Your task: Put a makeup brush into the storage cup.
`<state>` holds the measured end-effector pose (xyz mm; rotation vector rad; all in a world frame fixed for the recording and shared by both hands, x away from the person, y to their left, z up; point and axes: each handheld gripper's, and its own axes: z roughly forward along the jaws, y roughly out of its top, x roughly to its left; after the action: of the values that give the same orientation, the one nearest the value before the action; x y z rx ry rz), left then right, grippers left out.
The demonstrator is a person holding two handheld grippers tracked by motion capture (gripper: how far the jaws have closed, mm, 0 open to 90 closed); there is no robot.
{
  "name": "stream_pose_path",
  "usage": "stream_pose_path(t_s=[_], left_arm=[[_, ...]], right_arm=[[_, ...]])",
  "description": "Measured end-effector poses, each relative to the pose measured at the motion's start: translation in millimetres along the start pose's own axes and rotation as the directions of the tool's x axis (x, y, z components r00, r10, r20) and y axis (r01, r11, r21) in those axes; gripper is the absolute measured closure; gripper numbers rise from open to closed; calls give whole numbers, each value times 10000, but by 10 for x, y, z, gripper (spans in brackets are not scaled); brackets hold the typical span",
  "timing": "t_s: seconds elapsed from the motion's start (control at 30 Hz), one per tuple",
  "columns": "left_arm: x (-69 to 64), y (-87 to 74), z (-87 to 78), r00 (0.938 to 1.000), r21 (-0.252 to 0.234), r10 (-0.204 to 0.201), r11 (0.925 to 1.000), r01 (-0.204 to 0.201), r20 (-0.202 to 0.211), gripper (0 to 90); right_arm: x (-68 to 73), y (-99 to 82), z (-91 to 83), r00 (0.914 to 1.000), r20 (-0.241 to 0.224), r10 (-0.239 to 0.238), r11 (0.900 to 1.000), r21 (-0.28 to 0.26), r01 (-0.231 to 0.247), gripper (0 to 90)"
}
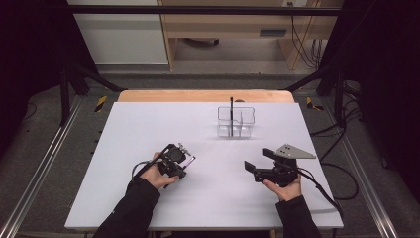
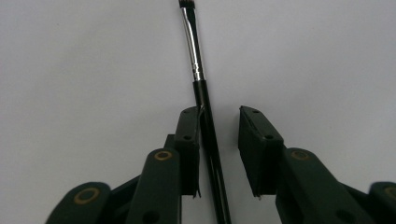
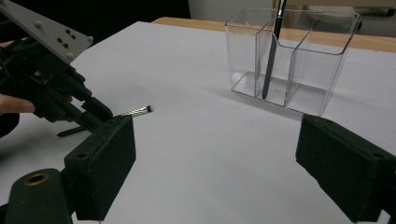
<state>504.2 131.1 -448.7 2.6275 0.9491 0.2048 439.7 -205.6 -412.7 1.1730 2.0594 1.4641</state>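
A: L gripper (image 2: 219, 116) status?
B: My jaws straddle the brush (image 2: 204, 107) lying flat on the white table (image 1: 148, 129). One pad touches the handle, other's apart, so no grip yet.
A: R gripper (image 3: 219, 154)?
B: Wide open, nothing between, pointed twd the clear organizer (image 3: 322, 65).

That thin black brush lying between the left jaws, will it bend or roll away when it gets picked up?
The brush looks stiff: a straight black handle with a metal collar, so it probably won't bend. Being thin and round, it may roll on the smooth white table if nudged. The glossy handle could slip or pivot in the left gripper.
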Motion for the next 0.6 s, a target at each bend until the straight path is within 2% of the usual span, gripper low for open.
stream_pose_path(t_s=[0.33, 0.6], left_arm=[[-36, 25, 2, 10000, 228, 49, 9997, -48, -36, 743], [-69, 27, 0, 9996, 303, 266, 9992, -265, -47, 819]], right_arm=[[2, -1, 3, 10000, 1, 37, 10000, 22, -37, 125], [1, -4, 10, 10000, -18, 28, 10000, 69, -28, 123]])
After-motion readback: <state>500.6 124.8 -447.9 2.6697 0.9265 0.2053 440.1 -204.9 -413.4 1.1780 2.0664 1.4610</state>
